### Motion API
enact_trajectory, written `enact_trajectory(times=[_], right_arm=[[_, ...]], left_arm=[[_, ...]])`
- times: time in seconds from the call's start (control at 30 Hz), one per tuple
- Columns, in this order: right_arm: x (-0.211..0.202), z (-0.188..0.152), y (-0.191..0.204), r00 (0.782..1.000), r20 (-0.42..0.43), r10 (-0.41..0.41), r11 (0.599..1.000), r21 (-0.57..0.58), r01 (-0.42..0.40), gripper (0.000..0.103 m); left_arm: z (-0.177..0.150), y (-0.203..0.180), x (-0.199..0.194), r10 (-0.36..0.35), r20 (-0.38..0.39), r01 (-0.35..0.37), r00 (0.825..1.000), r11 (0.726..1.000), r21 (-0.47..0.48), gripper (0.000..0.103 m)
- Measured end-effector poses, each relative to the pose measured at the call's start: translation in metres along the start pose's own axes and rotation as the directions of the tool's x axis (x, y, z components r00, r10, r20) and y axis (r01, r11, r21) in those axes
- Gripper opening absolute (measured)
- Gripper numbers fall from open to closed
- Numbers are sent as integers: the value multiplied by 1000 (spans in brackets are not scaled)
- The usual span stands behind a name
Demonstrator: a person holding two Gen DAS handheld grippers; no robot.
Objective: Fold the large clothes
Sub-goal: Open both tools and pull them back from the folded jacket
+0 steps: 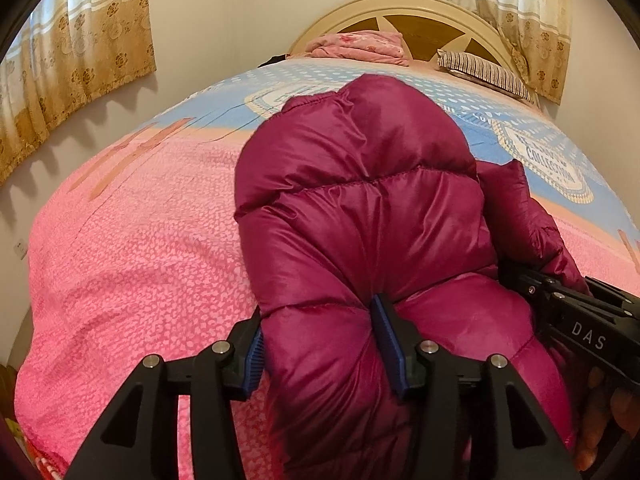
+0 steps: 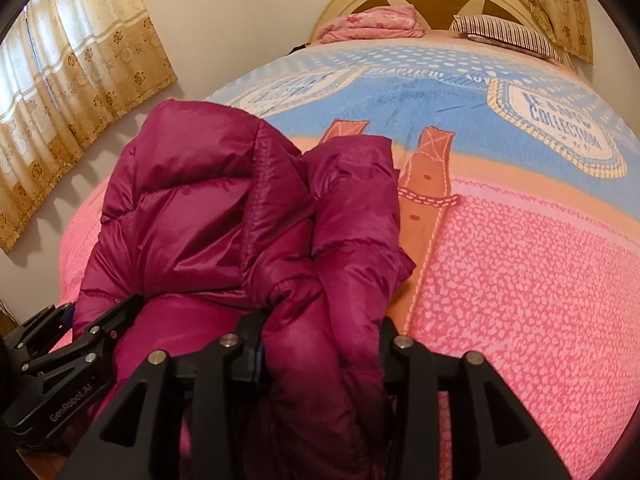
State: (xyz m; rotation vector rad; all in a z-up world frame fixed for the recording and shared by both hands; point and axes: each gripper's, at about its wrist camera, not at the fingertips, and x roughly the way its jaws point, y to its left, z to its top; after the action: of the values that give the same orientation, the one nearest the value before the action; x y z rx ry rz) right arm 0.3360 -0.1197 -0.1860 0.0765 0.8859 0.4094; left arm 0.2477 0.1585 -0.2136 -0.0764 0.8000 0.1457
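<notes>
Both grippers, left point(image 1: 324, 344) and right point(image 2: 320, 344), clamped on near edge of magenta down jacket point(image 1: 360, 208) lying on the pink bedspread point(image 1: 140, 240); slick puffy fabric could slip out mid-fold, sleeve point(image 2: 352, 216) flopping loose.

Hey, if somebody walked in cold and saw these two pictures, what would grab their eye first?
A puffy magenta jacket heaped in the middle of the bed, standing out against the pink and blue bedspread. Next, the black tongs: the left tongs and the right tongs each pinch a fold of its near edge. At the far end, a pink folded blanket and a striped pillow lie against the cream headboard.
</notes>
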Motion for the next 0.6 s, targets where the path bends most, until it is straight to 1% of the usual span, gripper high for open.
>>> enact_trajectory(times=[0.07, 0.1, 0.17, 0.23, 0.33, 0.4, 0.47, 0.6], right_arm=[[-9, 2, 0, 1000, 10, -10, 1000, 4, 10, 52], [-16, 2, 1, 1000, 22, -12, 1000, 5, 11, 54], [-34, 4, 3, 998, 54, -12, 1000, 3, 12, 64], [-53, 4, 7, 995, 96, -18, 1000, -7, 19, 69], [-86, 2, 17, 988, 151, -15, 999, -30, 20, 70], [-107, -1, 24, 983, 185, -11, 999, -48, 21, 71], [-122, -3, 32, 978, 209, -2, 998, -63, 15, 75], [-153, -10, 49, 963, 268, 4, 995, -93, 21, 77]], left_arm=[[1, 4, -13, 13, 12, -13, 1000, 1000, -9, 51], [2, 6, -23, 21, 31, -20, 999, 1000, -9, 51], [4, 10, -44, 20, 70, -20, 997, 1000, -12, 51], [6, 14, -69, 10, 115, -8, 993, 1000, -16, 53], [6, 16, -105, 15, 175, -16, 984, 1000, 4, 60], [5, 19, -129, 6, 213, -10, 977, 1000, 17, 61], [2, 21, -147, 2, 238, -7, 971, 1000, 23, 63], [-2, 23, -177, -1, 290, -7, 957, 1000, 27, 66]])
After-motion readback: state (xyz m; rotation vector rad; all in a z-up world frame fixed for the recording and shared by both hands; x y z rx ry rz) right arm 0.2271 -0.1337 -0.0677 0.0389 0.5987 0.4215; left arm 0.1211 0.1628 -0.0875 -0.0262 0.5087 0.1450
